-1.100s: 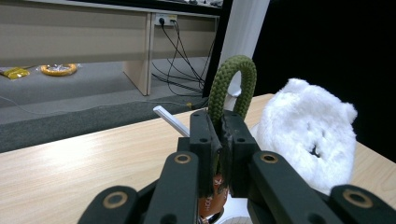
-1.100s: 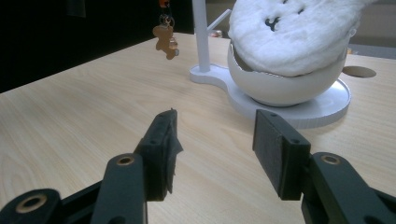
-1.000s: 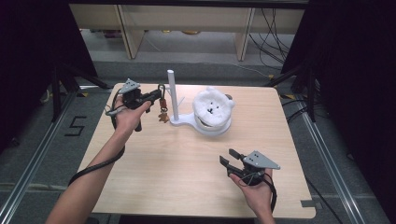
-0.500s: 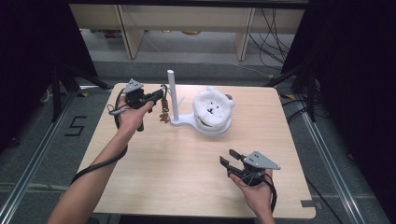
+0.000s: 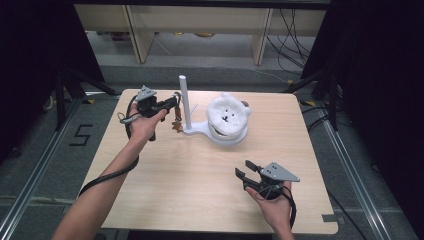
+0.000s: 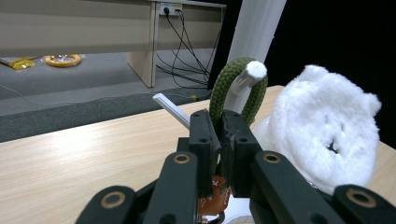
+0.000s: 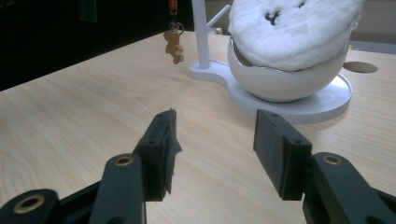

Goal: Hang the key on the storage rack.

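Observation:
A white stand with an upright post (image 5: 183, 97) and a round base holds a white bowl (image 5: 227, 138) with a white plush face (image 5: 227, 115) in it. My left gripper (image 5: 172, 103) is beside the post, shut on the green cord loop (image 6: 232, 86) of a keychain. The loop lies over a white peg (image 6: 254, 71) of the stand. The jaws have just been easing open a little, with the cord still pinched between them. A brown charm (image 5: 176, 123) hangs below. My right gripper (image 5: 243, 171) rests open near the front right, with nothing between its jaws.
The stand's flat base (image 7: 299, 109) and the bowl (image 7: 285, 79) lie ahead of the right gripper (image 7: 217, 144), and the charm (image 7: 173, 44) dangles left of the post (image 7: 201, 32). A thin second peg (image 6: 170, 108) sticks out toward the left gripper. Cables trail from both grippers.
The left hand has shifted slightly toward the post with the cord in its jaws. The right hand has kept still.

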`<act>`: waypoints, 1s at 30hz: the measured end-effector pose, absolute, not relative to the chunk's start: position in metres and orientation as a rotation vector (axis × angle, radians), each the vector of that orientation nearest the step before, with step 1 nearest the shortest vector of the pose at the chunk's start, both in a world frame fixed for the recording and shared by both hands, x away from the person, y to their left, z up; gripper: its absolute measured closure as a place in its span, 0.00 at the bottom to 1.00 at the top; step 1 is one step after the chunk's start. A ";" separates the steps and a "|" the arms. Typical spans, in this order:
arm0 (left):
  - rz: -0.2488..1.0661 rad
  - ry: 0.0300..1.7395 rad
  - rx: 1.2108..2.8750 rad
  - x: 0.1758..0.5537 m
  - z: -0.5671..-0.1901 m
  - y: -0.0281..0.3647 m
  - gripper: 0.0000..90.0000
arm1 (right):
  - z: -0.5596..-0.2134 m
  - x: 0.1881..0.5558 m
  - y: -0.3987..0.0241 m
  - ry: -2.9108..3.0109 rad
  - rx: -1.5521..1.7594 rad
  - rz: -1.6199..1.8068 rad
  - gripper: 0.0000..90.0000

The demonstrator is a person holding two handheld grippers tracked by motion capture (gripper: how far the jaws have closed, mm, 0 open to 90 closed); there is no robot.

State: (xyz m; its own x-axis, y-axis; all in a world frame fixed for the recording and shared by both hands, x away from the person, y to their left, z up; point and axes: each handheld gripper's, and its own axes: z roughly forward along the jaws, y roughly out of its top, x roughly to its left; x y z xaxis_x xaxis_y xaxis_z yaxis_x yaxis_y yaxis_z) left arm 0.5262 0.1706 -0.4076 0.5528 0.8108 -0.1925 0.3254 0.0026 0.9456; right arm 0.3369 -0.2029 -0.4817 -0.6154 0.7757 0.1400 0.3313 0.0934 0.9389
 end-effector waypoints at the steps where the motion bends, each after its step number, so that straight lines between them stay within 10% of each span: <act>1: 0.503 0.992 1.581 0.526 -0.408 0.170 0.91 | -0.482 0.337 -0.203 1.986 1.086 1.534 0.56; 30: 0.649 0.941 1.635 0.473 -0.404 0.207 0.65 | -0.479 0.337 -0.209 1.972 1.118 1.512 0.54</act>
